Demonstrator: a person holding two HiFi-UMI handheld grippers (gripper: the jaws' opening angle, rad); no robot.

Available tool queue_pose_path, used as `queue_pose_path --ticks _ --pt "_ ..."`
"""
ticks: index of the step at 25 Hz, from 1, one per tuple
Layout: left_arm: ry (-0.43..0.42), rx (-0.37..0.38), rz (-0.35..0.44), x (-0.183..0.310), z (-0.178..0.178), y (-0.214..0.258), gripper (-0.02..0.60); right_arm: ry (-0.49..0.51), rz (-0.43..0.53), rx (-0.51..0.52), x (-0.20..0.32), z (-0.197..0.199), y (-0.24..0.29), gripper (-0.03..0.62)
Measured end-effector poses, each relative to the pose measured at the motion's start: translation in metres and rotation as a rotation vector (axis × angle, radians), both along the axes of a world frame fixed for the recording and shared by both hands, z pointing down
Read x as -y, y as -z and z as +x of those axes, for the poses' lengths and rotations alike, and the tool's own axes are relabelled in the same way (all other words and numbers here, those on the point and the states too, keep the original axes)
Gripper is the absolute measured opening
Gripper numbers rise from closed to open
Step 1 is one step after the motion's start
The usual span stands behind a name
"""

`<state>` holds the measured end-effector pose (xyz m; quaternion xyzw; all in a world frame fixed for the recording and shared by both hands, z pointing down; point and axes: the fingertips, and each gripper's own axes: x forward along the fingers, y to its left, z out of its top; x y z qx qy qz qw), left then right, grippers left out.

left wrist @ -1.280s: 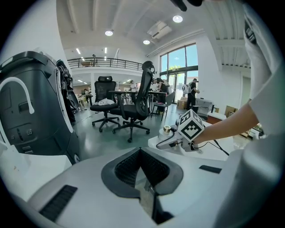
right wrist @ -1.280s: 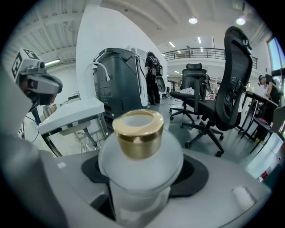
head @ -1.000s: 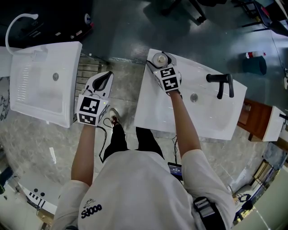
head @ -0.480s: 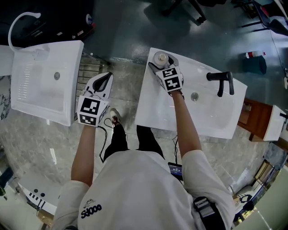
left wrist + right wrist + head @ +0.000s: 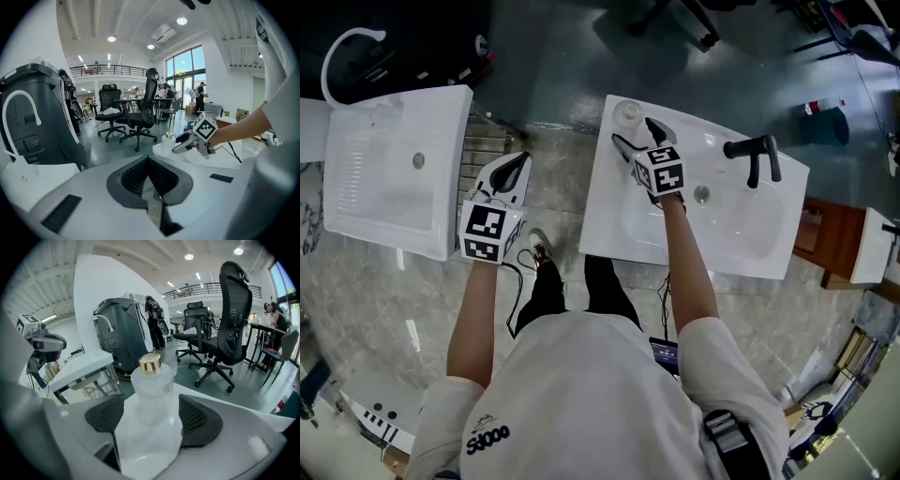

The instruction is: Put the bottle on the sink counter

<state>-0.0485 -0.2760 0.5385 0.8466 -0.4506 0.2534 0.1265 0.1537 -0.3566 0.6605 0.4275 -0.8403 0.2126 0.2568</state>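
Note:
A frosted glass bottle with a gold cap stands upright on the far left corner of the white sink counter. My right gripper is open just short of the bottle, not touching it. In the right gripper view the bottle stands on the counter ahead of the two black pads, with a gap on each side. My left gripper hangs shut and empty over the floor between the two sinks. From the left gripper view the bottle shows small, just past my right gripper.
A black faucet and a drain sit in the basin to the right of my right gripper. A second white sink lies at the left. Office chairs and a dark grey machine stand beyond the counter.
My right gripper has opened, let go of the bottle and drawn back a little towards the person. The bottle stays on the counter corner. My left gripper has not moved.

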Motion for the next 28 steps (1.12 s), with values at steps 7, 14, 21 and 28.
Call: queue_pose_path --ticks 7,14,21,28 --pt "-0.007 -0.001 0.035 -0.003 -0.002 0.014 0.006 -0.080 0.051 0.030 -0.016 0.018 0.040 0.336" --pt "-0.037 -0.021 0.073 0.000 -0.001 0.030 0.006 -0.115 0.144 0.027 -0.033 0.022 0.082 0.256" --pt "-0.062 -0.037 0.129 0.005 -0.005 0.050 0.006 -0.178 0.288 0.032 -0.038 0.031 0.141 0.113" --pt "-0.057 -0.058 0.188 0.011 -0.022 0.079 0.006 -0.162 0.340 0.013 -0.055 0.015 0.192 0.011"
